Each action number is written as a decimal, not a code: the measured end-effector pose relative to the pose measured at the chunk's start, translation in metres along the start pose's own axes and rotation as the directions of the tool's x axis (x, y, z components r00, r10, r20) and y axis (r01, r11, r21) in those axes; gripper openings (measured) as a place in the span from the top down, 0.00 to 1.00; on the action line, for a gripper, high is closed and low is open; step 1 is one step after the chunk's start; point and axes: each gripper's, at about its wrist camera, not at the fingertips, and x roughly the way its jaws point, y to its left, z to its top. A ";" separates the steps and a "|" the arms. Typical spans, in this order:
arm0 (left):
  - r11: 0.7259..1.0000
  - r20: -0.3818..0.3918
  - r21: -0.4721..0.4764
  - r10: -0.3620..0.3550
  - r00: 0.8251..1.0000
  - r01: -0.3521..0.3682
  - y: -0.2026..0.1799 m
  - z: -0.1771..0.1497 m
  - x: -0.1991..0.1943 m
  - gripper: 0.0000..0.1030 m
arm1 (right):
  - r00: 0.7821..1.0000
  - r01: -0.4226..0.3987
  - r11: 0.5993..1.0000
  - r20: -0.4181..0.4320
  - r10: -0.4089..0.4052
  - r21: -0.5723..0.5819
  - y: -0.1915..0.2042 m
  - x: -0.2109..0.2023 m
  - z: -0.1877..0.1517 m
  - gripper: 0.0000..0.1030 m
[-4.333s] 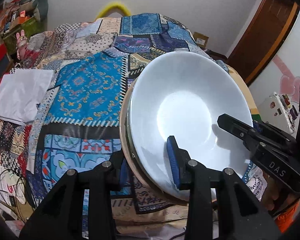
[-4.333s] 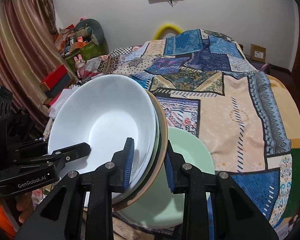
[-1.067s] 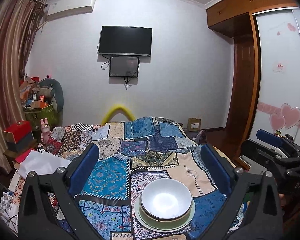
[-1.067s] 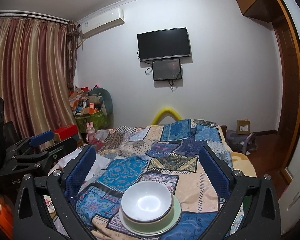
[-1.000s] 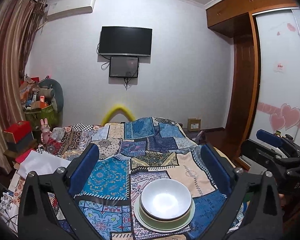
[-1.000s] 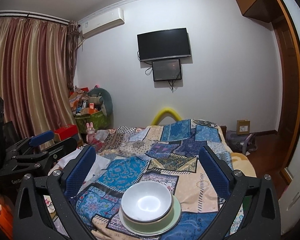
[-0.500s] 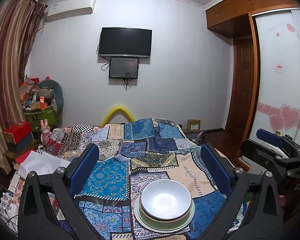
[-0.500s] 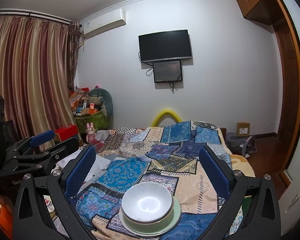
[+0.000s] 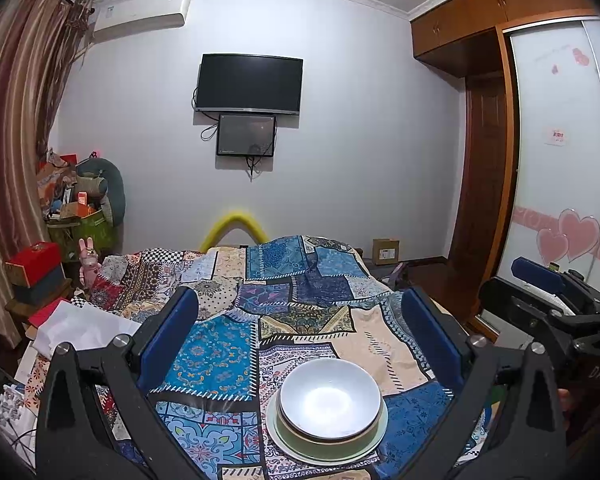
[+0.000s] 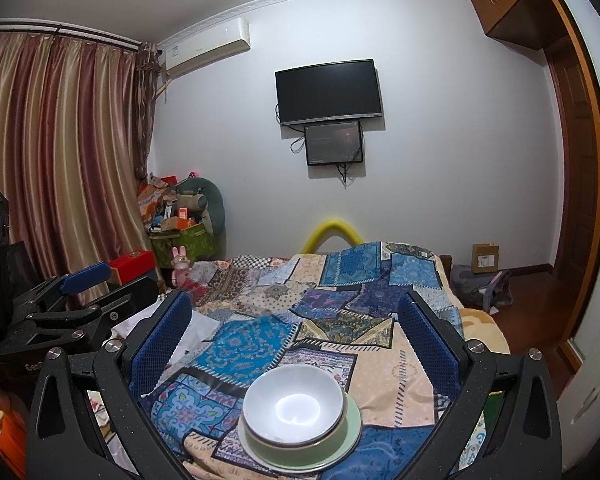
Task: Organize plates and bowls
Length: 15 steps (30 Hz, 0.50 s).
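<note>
White and shiny, the top bowl point(image 9: 330, 399) sits nested in a stack: under it a second bowl point(image 9: 300, 432) with a dark rim, then a pale green plate point(image 9: 374, 444) at the bottom, all resting on a patchwork bedspread point(image 9: 216, 354). In the left wrist view the stack lies below and between the fingers point(image 9: 168, 340) of the left gripper point(image 9: 300, 338), a little nearer the right-hand finger, and well clear of both. Those fingers are spread wide with nothing between them. The right gripper point(image 10: 296, 338) is likewise spread wide and empty, its blue ribbed pads point(image 10: 158, 344) apart on either side of the frame; the stack shows below the gap, close to the middle, touching neither finger. Each gripper also shows at the edge of the other's view, off to the outer side of the fingers. Beyond the fingertips the bedspread runs back to a white wall point(image 9: 360, 140) with a dark television point(image 9: 249, 83) mounted on it
</note>
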 end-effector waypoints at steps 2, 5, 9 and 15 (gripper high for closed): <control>1.000 0.000 0.000 0.001 1.000 -0.001 0.000 0.000 0.000 0.00 | 1.000 -0.001 1.000 -0.001 0.001 0.000 0.000 0.000 0.001 0.00; 1.000 0.000 -0.001 0.000 1.000 0.000 0.000 0.000 0.001 0.00 | 1.000 0.001 1.000 -0.001 -0.001 -0.003 0.000 0.001 0.000 0.00; 1.000 -0.002 -0.001 -0.001 1.000 0.001 0.000 0.000 0.001 0.00 | 1.000 0.000 1.000 -0.002 0.000 -0.005 0.001 0.001 0.000 0.00; 1.000 -0.006 -0.004 -0.011 1.000 0.011 0.002 -0.001 0.002 0.00 | 1.000 -0.001 1.000 -0.003 0.001 -0.001 0.001 0.001 0.000 0.00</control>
